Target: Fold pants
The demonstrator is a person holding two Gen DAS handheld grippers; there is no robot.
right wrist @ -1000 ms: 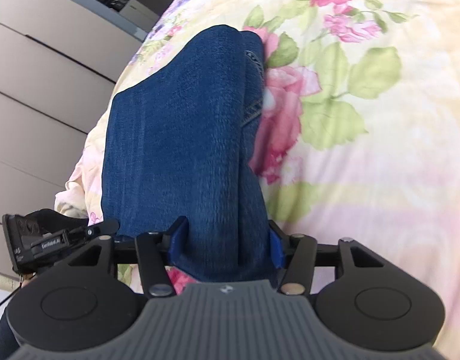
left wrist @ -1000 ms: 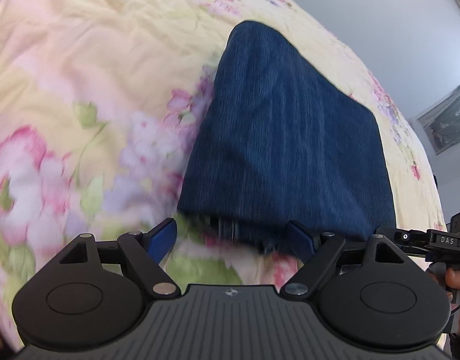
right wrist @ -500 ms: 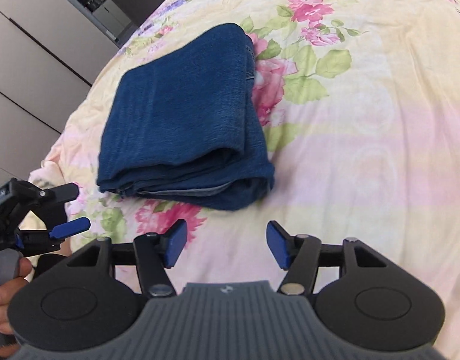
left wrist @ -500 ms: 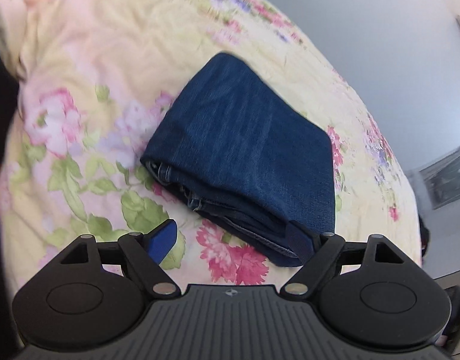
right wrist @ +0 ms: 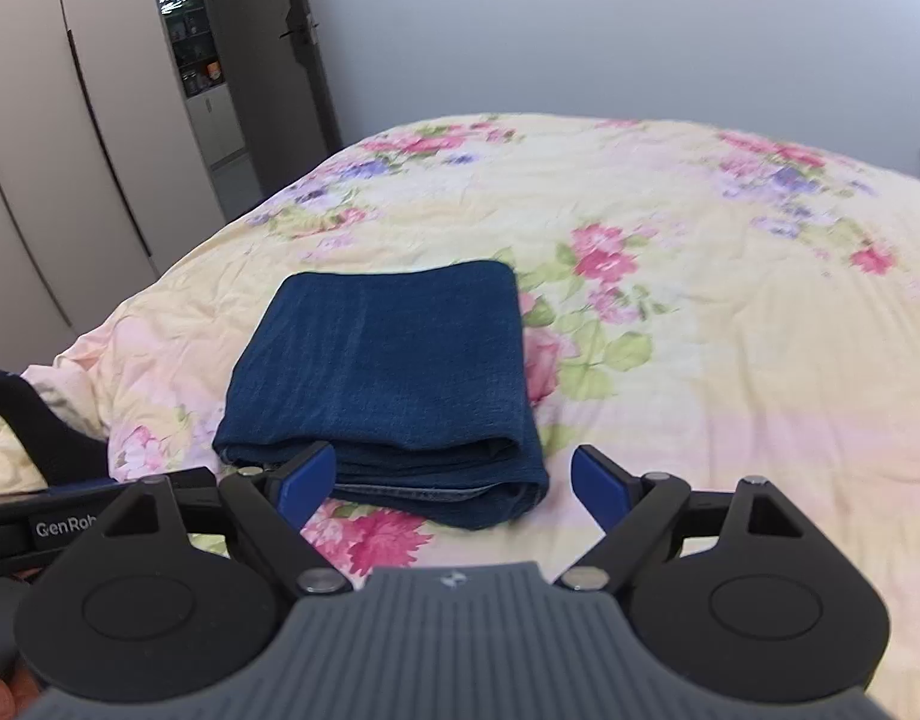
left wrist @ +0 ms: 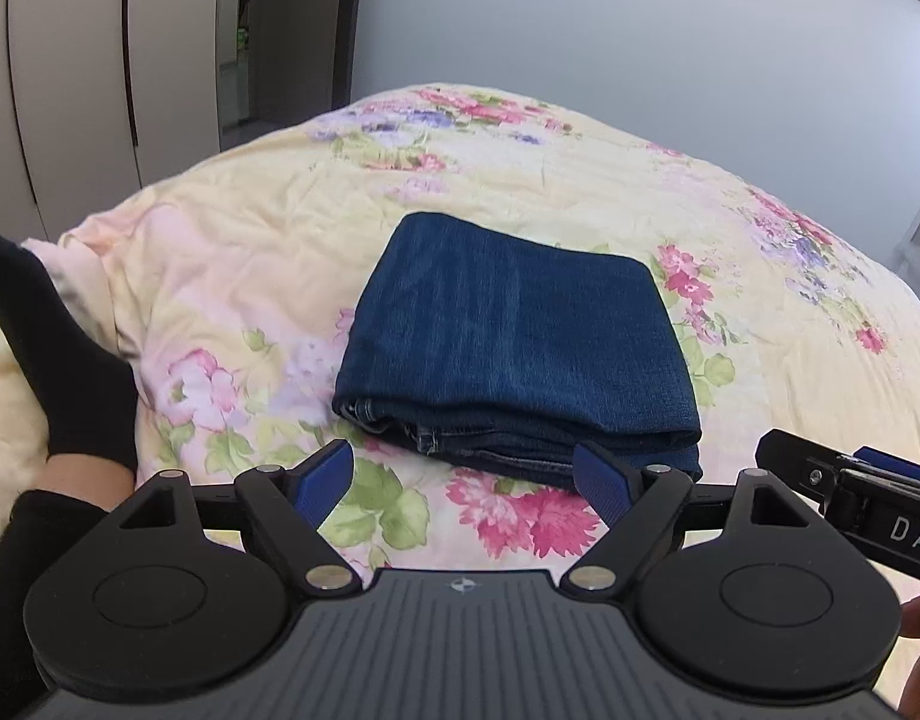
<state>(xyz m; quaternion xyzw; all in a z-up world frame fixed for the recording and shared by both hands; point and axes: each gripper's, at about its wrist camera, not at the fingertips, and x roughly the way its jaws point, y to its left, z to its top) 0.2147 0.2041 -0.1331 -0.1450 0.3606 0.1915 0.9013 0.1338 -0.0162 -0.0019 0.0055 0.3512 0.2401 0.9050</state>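
Dark blue jeans [left wrist: 514, 336] lie folded into a compact rectangle on the floral bedspread [left wrist: 232, 252]; they also show in the right wrist view [right wrist: 388, 372]. My left gripper [left wrist: 463, 483] is open and empty, held back just in front of the stack's near edge. My right gripper [right wrist: 454, 480] is open and empty, also pulled back in front of the stack's near edge. The right gripper's body [left wrist: 856, 480] shows at the right edge of the left wrist view, and the left gripper's body [right wrist: 70, 510] at the left edge of the right wrist view.
The bedspread [right wrist: 730, 300] stretches wide to the right of the jeans. Beige wardrobe doors [right wrist: 52, 138] and a dark doorway [right wrist: 196, 60] stand at the left, a grey wall [right wrist: 580, 24] behind. A dark sleeve [left wrist: 58, 360] is at left.
Both grippers let go of the jeans and drew back and up from the folded stack. The jeans stay folded on the bed, and the room now shows beyond the bed.
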